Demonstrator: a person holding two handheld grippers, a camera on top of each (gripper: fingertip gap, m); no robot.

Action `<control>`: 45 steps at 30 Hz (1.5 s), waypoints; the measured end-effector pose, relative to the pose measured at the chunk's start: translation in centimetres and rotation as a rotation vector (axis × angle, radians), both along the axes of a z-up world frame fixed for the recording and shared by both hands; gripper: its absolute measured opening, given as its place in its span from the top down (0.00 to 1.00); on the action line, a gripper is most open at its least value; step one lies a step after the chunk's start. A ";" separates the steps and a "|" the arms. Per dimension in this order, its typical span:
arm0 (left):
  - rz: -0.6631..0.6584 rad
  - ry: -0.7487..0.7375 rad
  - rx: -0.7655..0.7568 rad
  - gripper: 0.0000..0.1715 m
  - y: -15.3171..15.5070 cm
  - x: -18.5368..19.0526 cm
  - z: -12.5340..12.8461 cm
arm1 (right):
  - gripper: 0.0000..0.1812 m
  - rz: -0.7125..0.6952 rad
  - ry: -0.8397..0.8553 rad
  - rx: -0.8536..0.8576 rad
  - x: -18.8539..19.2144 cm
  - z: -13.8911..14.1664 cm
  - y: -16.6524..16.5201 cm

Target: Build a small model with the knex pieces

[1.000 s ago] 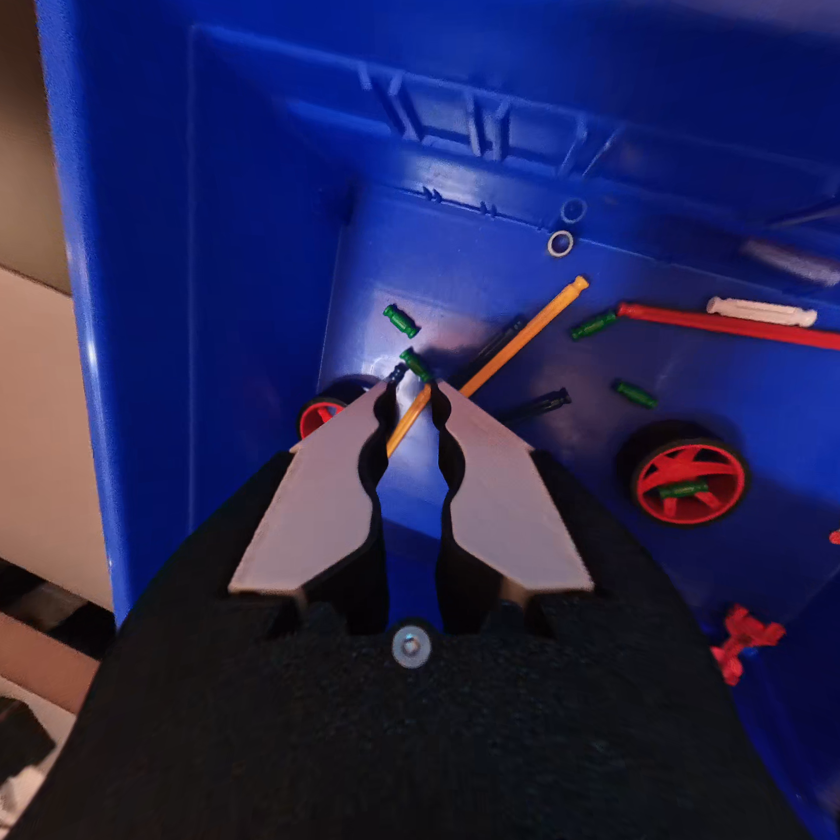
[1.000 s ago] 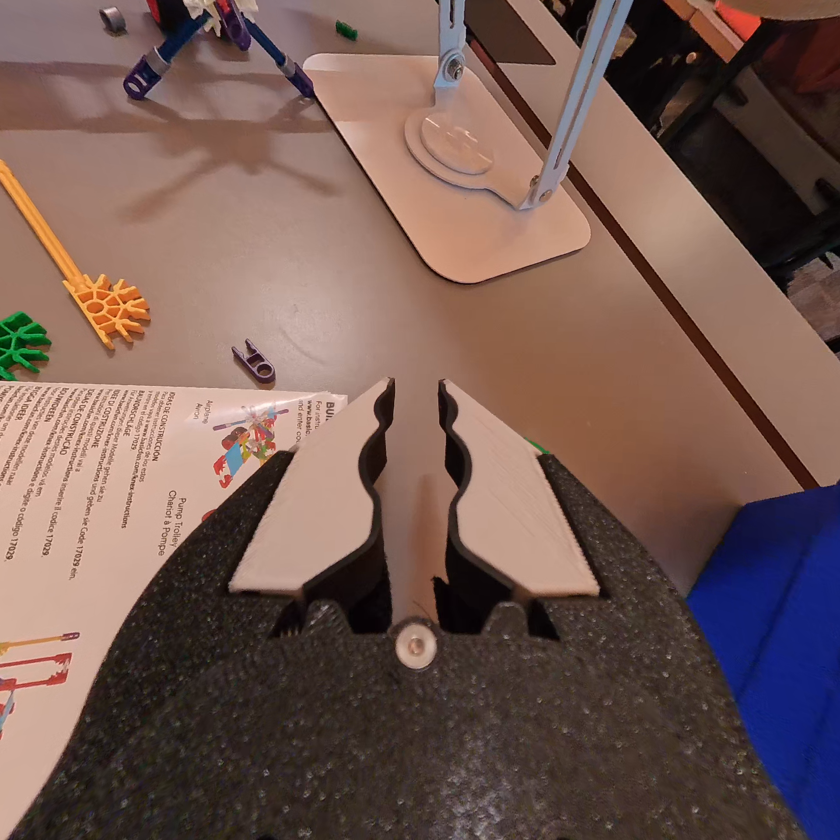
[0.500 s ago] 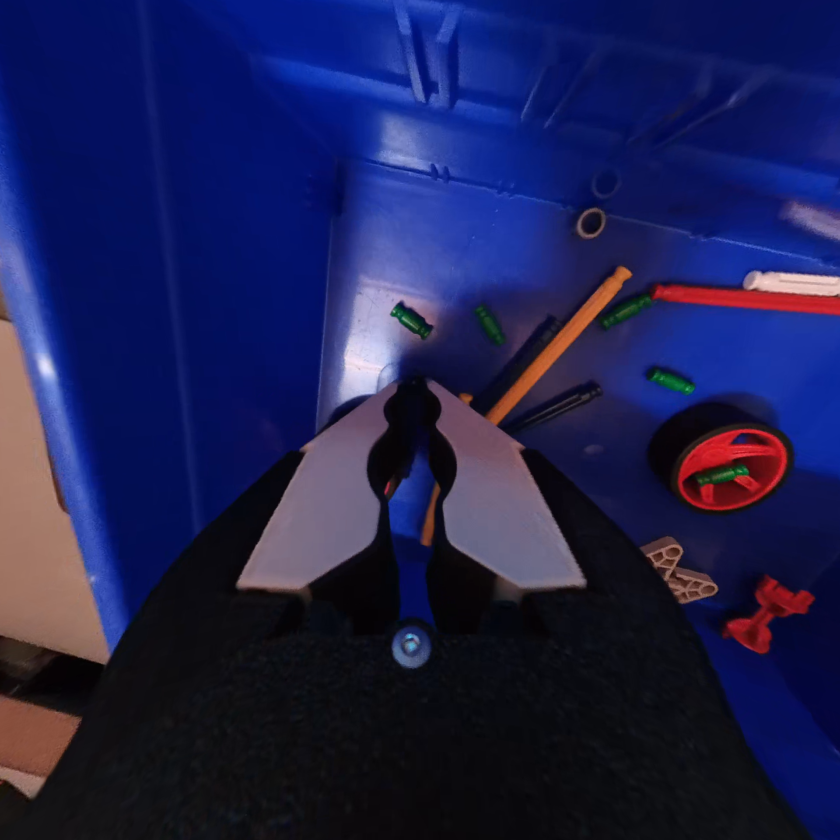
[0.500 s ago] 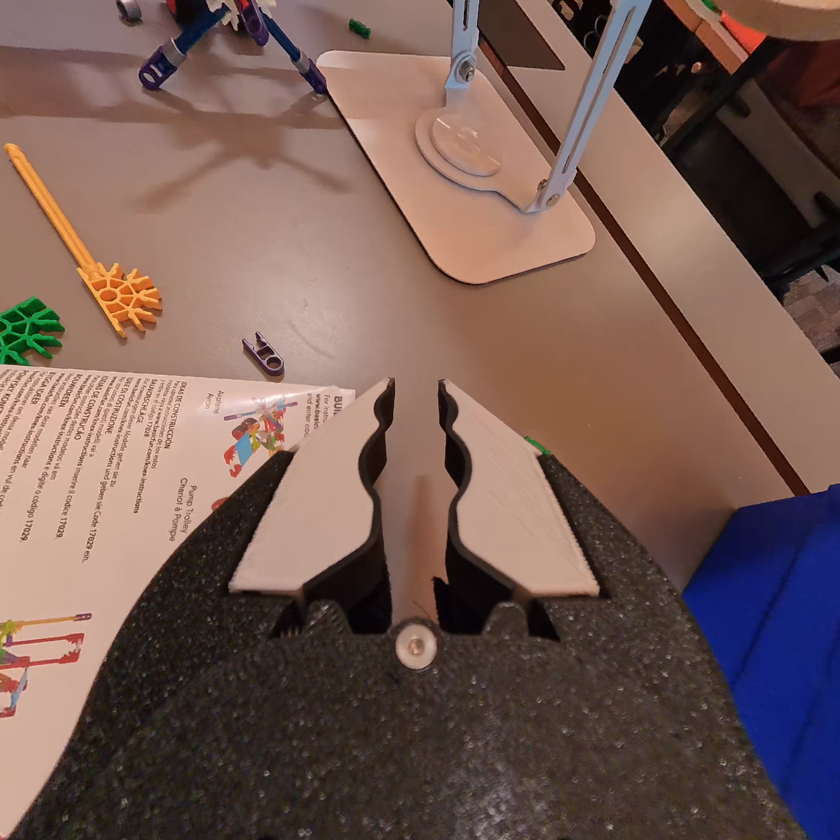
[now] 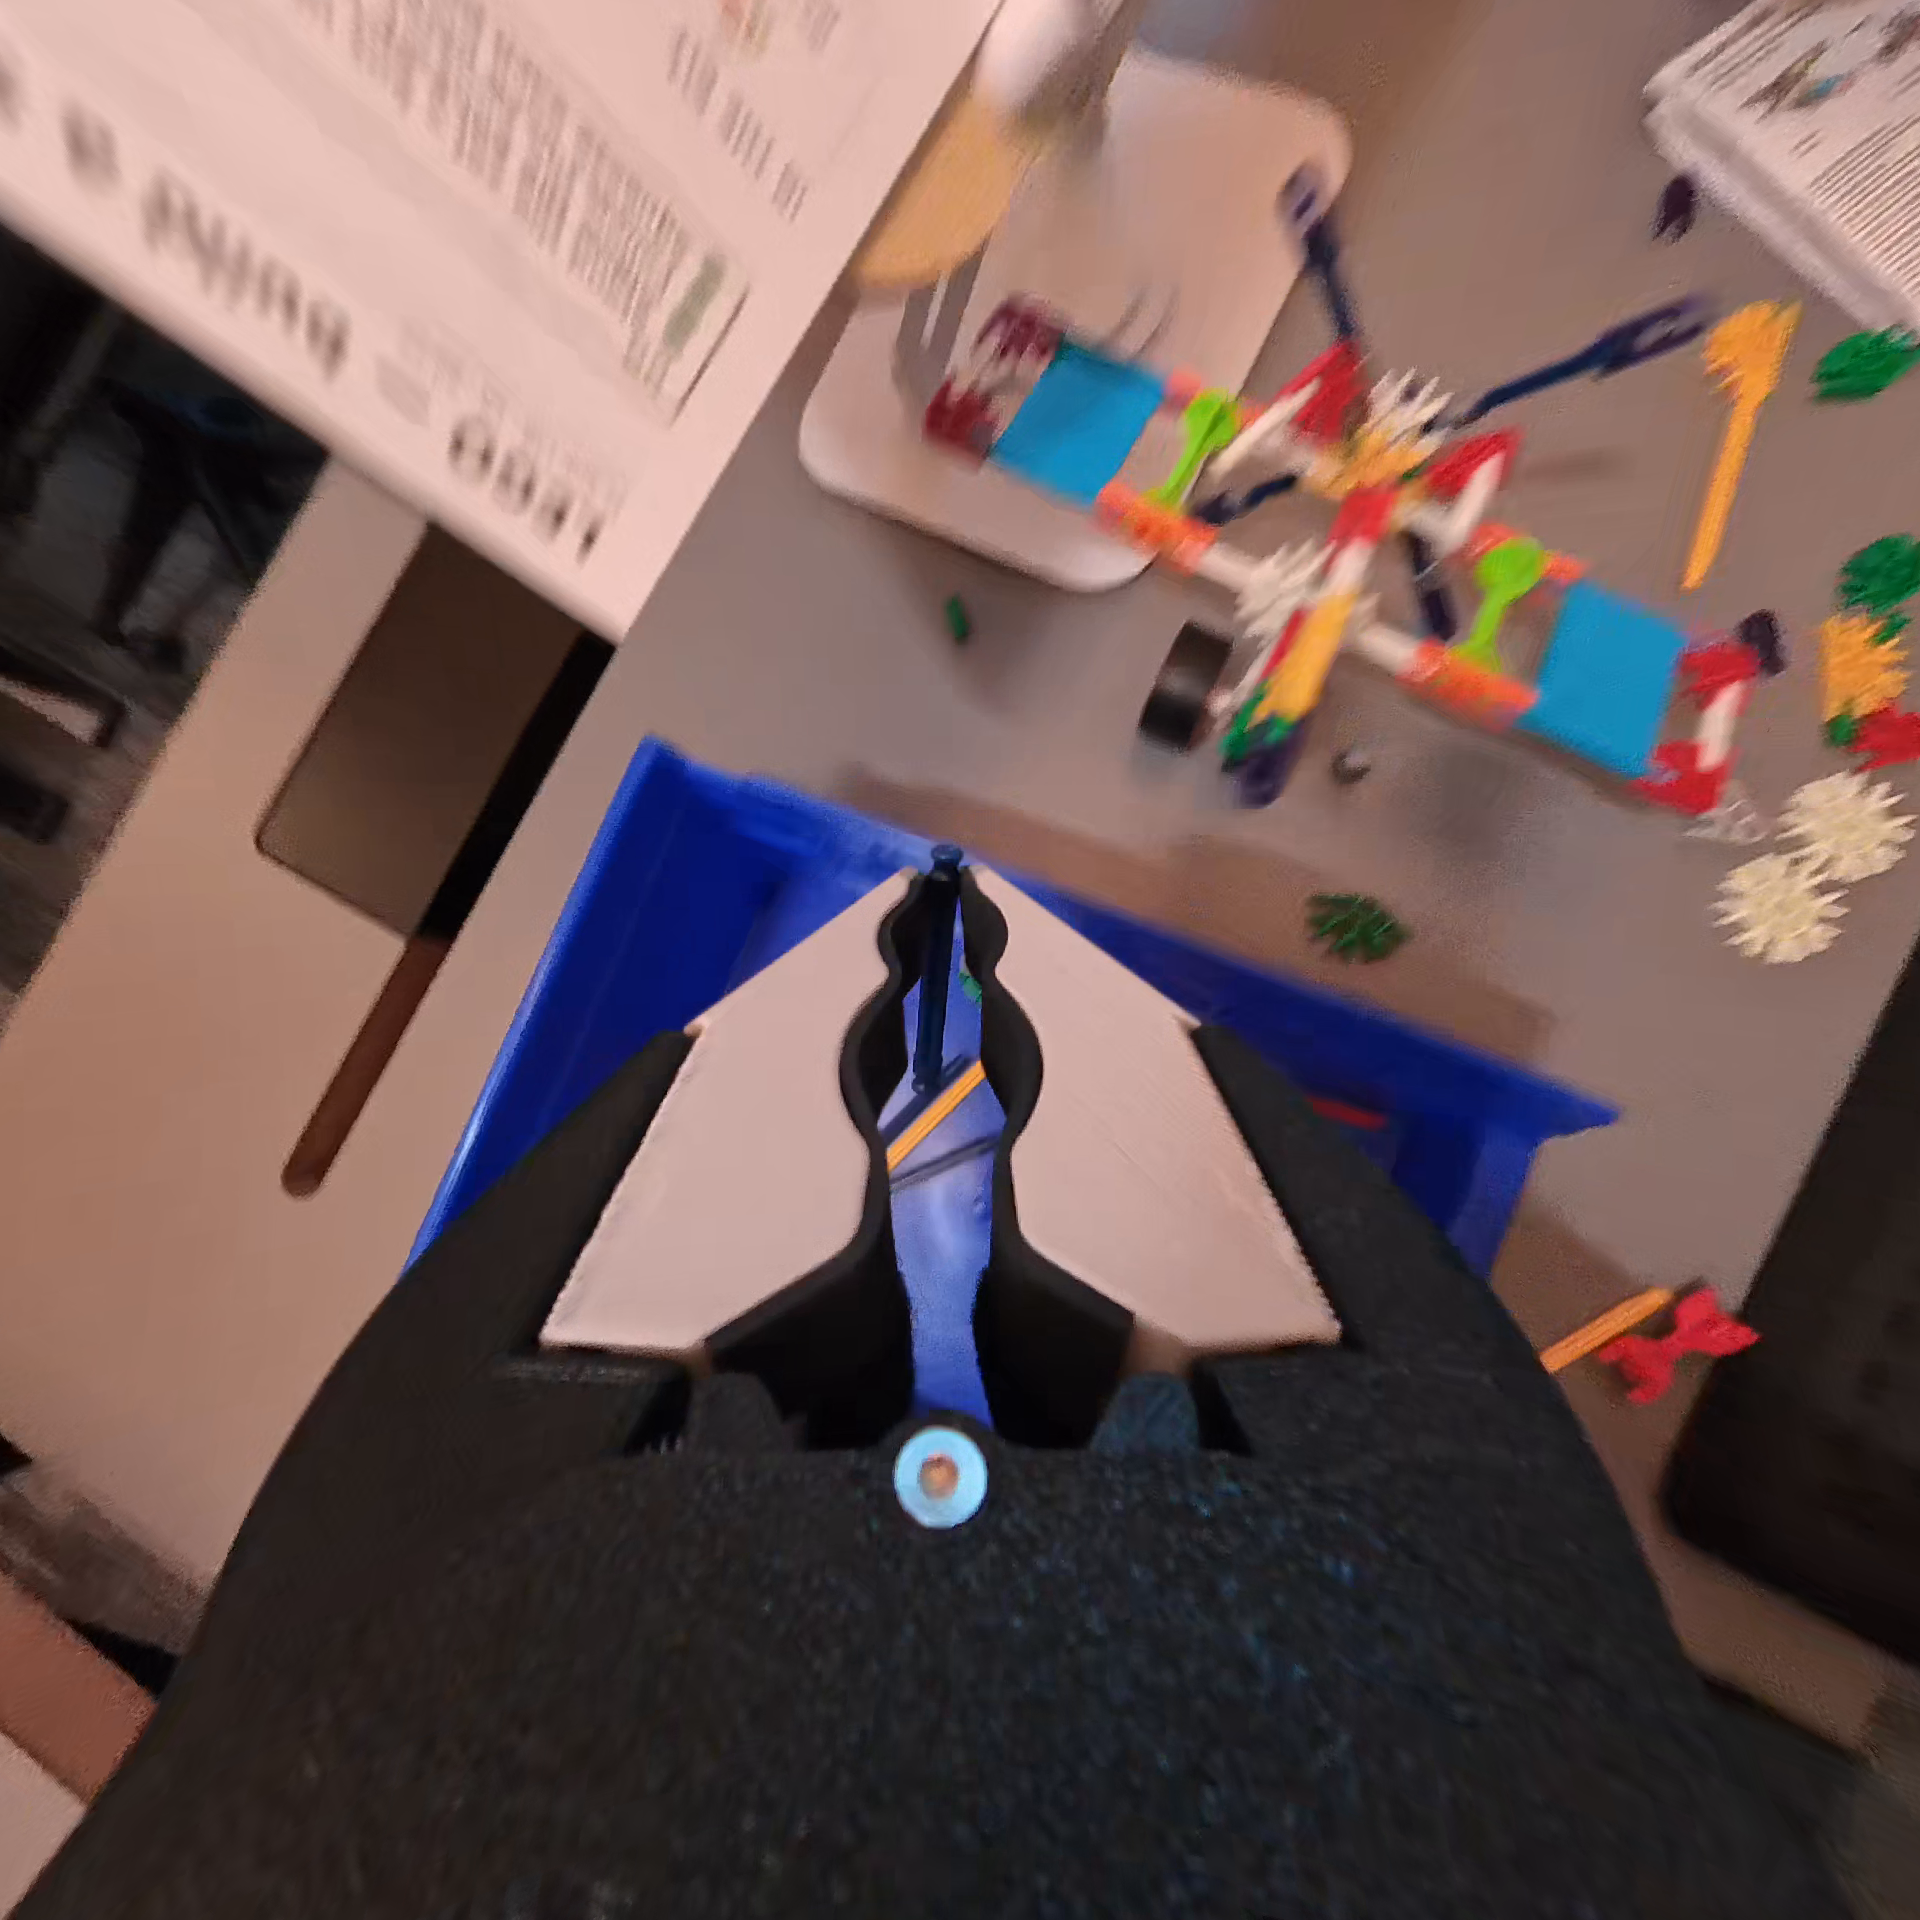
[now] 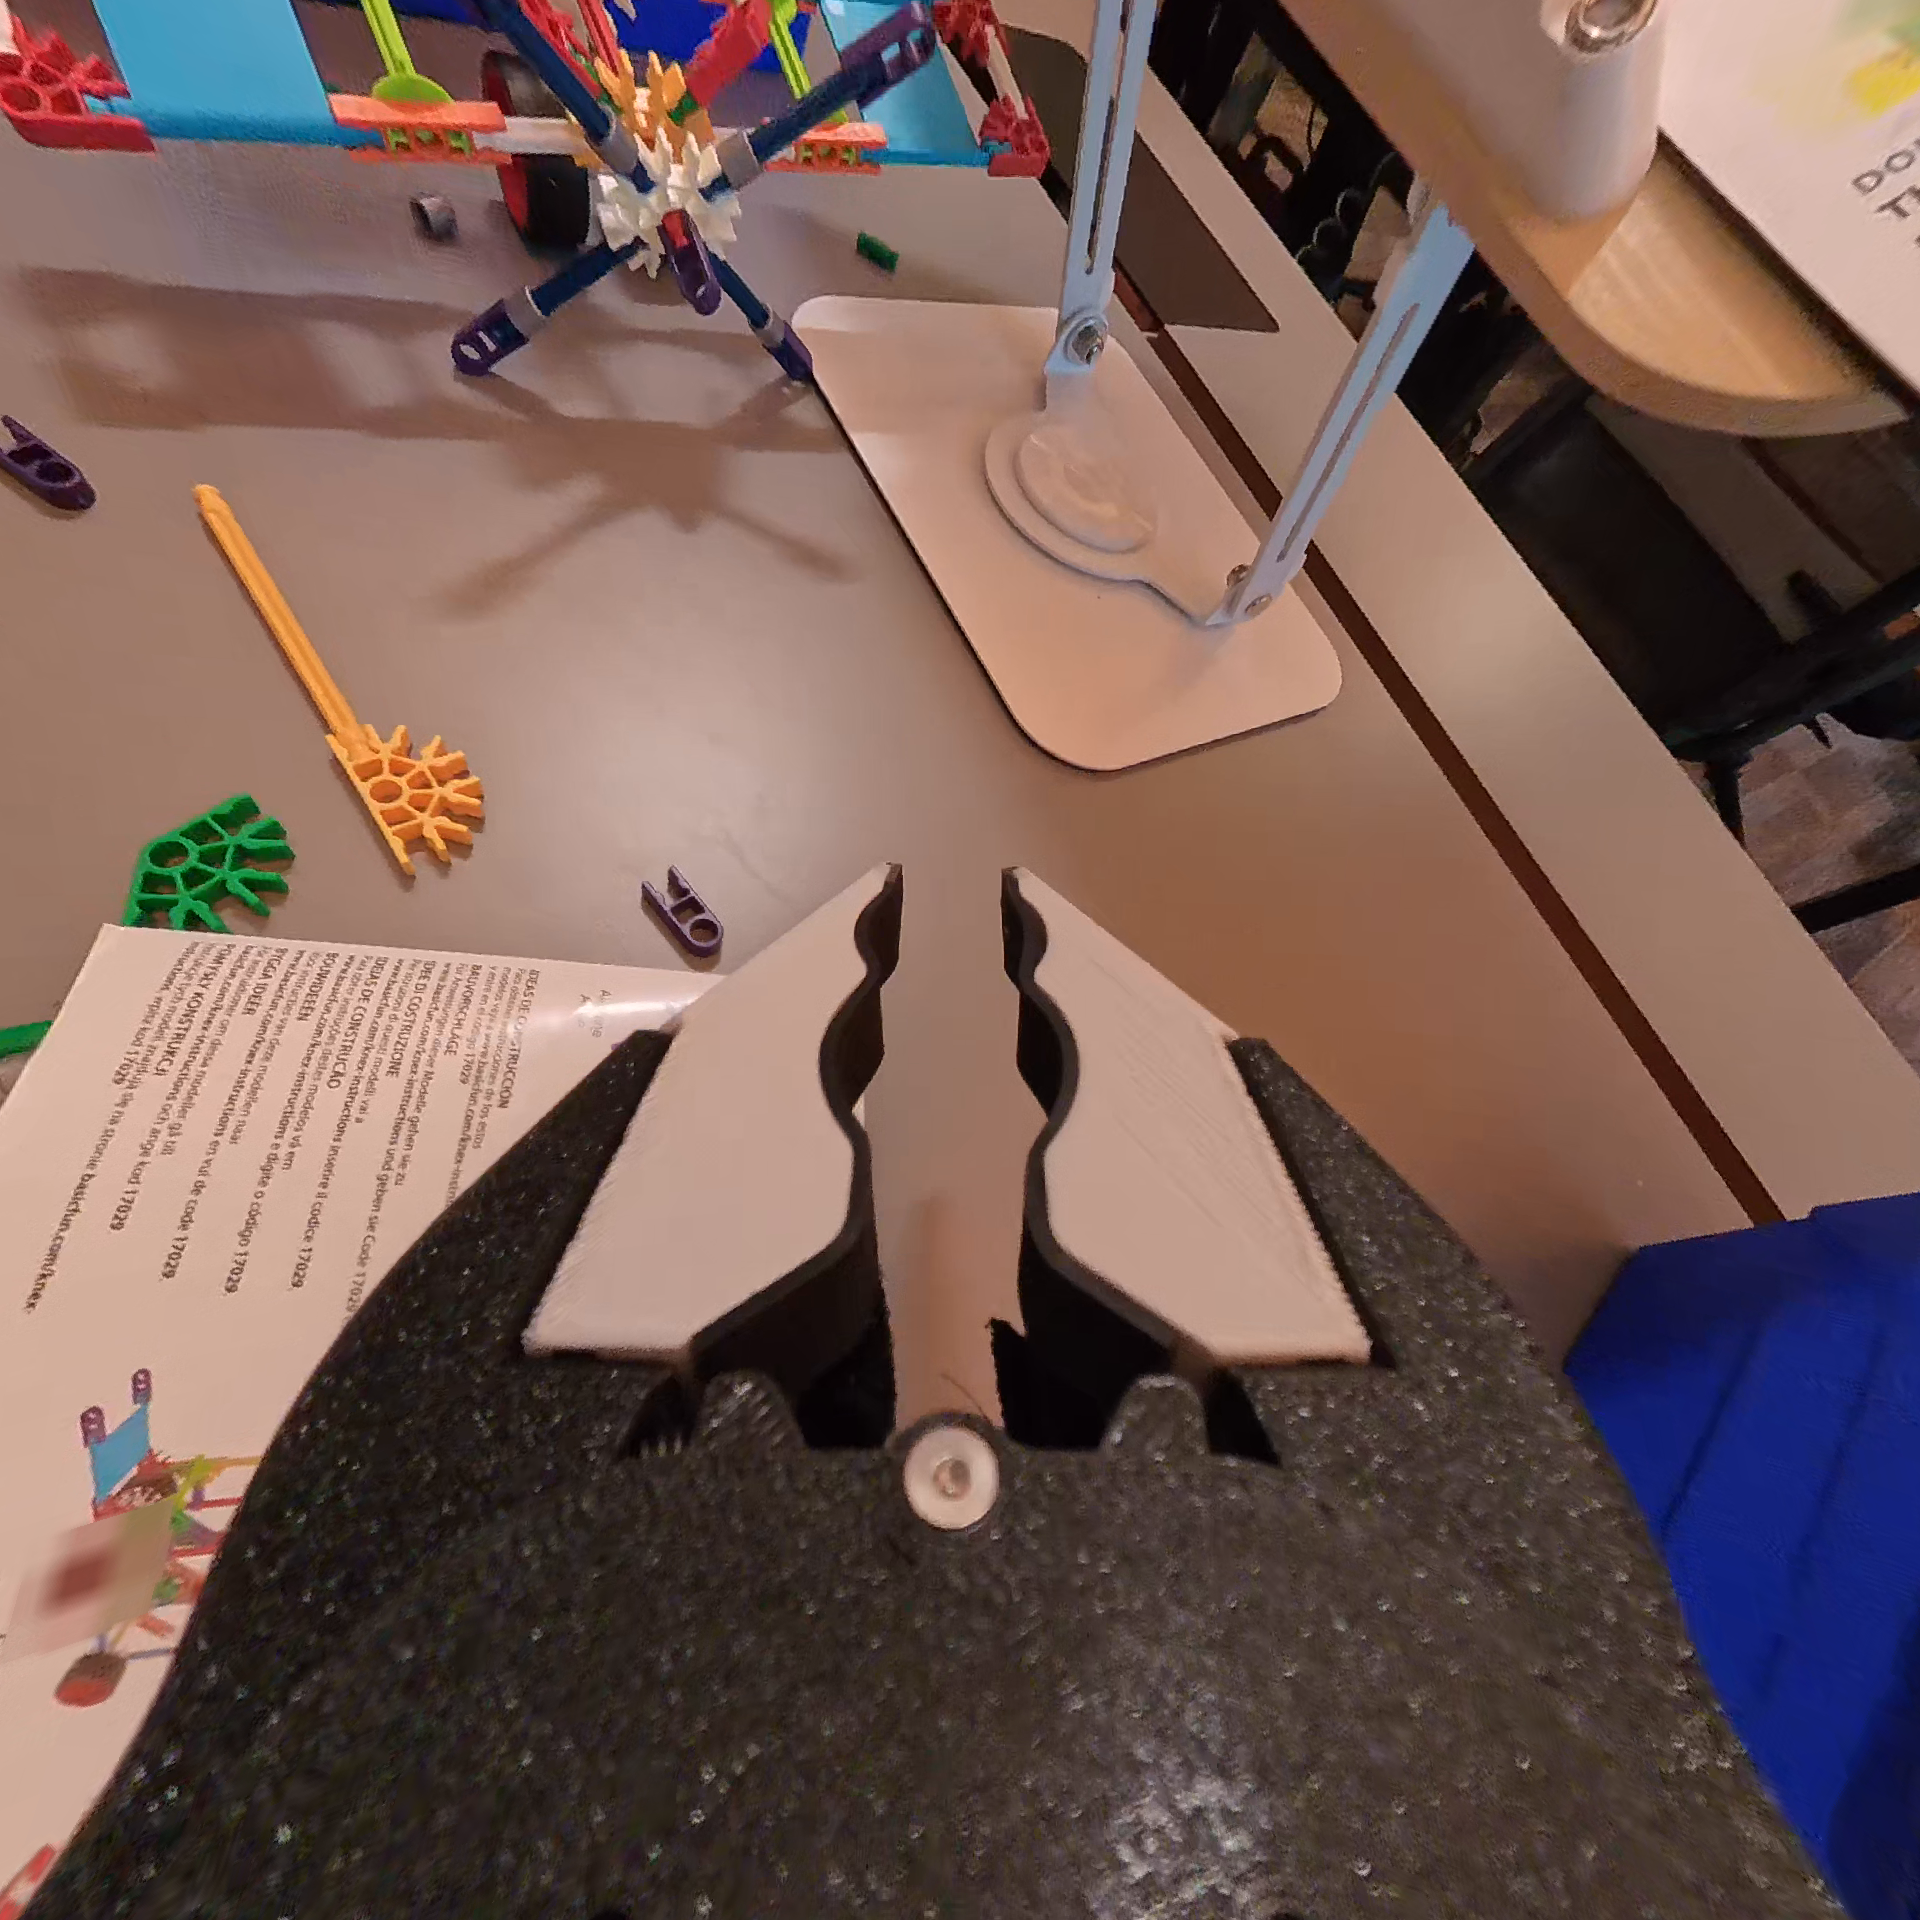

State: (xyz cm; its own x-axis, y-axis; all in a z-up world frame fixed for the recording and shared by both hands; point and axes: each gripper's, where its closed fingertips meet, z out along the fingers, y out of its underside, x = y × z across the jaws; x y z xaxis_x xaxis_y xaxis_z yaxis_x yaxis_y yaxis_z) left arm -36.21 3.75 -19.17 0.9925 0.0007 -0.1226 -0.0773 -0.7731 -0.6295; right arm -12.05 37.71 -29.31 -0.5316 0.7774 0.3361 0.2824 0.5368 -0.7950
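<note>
Left gripper (image 5: 940, 883) pinching dark blue rod (image 5: 932, 987) by its tip above blue bin (image 5: 665, 894), likely slipping; right gripper (image 6: 951, 883) spread, empty.

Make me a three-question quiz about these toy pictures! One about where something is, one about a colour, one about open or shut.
1. Where is the small purple clip?
A. on the table beside the booklet
B. in the blue bin
C. on the lamp base

2. What colour is the long stick with the snowflake end?
A. red
B. orange-yellow
C. white

3. How are the jaws of the left gripper?
A. wide open, empty
B. shut on a dark thin rod
C. shut on a wheel

Answers: 1 A, the clip lies on the table just past the booklet corner. 2 B, stick and end are orange-yellow. 3 B, the dark thin rod stands pinched between the tips above the blue bin.
</note>
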 end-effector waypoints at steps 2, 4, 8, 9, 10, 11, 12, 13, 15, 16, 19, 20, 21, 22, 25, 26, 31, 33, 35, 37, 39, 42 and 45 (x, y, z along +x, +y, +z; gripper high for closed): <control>-0.046 0.037 0.038 0.97 2.0 3.6 2.1 | 0.90 -0.009 0.011 0.001 0.1 0.4 0.1; -0.090 0.087 0.053 0.97 3.9 7.3 3.3 | 0.90 -0.038 0.022 0.000 0.0 0.8 0.7; -0.187 0.152 0.086 0.97 8.4 15.0 3.3 | 0.90 -0.098 0.043 -0.041 0.0 1.9 2.0; -0.211 0.169 0.088 0.97 9.4 16.7 2.9 | 0.90 -0.103 0.042 -0.051 0.0 2.0 2.1; -0.230 0.179 0.091 0.97 10.5 18.2 2.4 | 0.90 -0.109 0.043 -0.052 0.0 2.0 2.4; -0.253 0.169 0.102 0.97 11.5 19.8 1.9 | 0.89 -0.116 0.043 -0.049 0.1 2.0 2.6; -0.279 0.148 0.111 0.97 12.5 21.4 1.3 | 0.89 -0.122 0.044 -0.049 0.1 2.0 2.8; -0.306 0.141 0.119 0.97 13.6 22.8 0.7 | 0.90 -0.124 0.049 -0.054 0.1 2.2 2.9; -0.337 0.105 0.118 0.97 15.4 25.2 -1.1 | 0.90 -0.121 0.059 -0.069 0.3 2.6 2.9; -0.350 0.079 0.116 0.97 16.2 26.4 -2.0 | 0.90 -0.123 0.063 -0.073 0.3 2.9 2.9; -0.374 0.053 0.051 0.97 18.1 28.6 -5.7 | 0.90 -0.117 0.075 -0.077 0.5 3.4 2.9; -0.375 0.044 0.032 0.97 18.7 29.2 -6.8 | 0.90 -0.116 0.076 -0.081 0.6 3.4 2.9; -0.391 0.018 0.011 0.97 19.0 30.1 -7.9 | 0.90 -0.115 0.075 -0.082 0.6 3.5 2.9; -0.409 0.009 -0.016 0.97 19.2 30.9 -9.0 | 0.90 -0.114 0.074 -0.081 0.7 3.4 3.0; -0.422 -0.038 -0.063 0.97 19.4 32.4 -11.5 | 0.90 -0.108 0.072 -0.079 0.8 3.4 2.9; -0.426 -0.074 -0.064 0.97 19.5 33.0 -12.1 | 0.90 -0.105 0.071 -0.077 0.8 3.4 2.8; -0.416 -0.093 -0.115 0.97 19.1 33.8 -14.9 | 0.90 -0.094 0.057 -0.062 0.7 2.9 2.5; -0.415 -0.082 -0.131 0.97 18.9 33.9 -15.5 | 0.89 -0.092 0.051 -0.055 0.7 2.6 2.4; -0.422 -0.077 -0.155 0.97 18.7 34.2 -16.2 | 0.89 -0.090 0.046 -0.050 0.7 2.5 2.4; -0.427 -0.091 -0.158 0.96 18.6 34.5 -16.6 | 0.89 -0.090 0.045 -0.046 0.7 2.4 2.4; -0.422 -0.113 -0.146 0.95 18.6 34.6 -16.5 | 0.90 -0.091 0.045 -0.047 0.7 2.4 2.4; -0.400 -0.133 -0.106 0.89 18.7 34.2 -15.5 | 0.90 -0.093 0.045 -0.049 0.7 2.5 2.5; -0.380 -0.132 -0.067 0.86 18.1 33.5 -13.8 | 0.90 -0.092 0.045 -0.049 0.7 2.5 2.5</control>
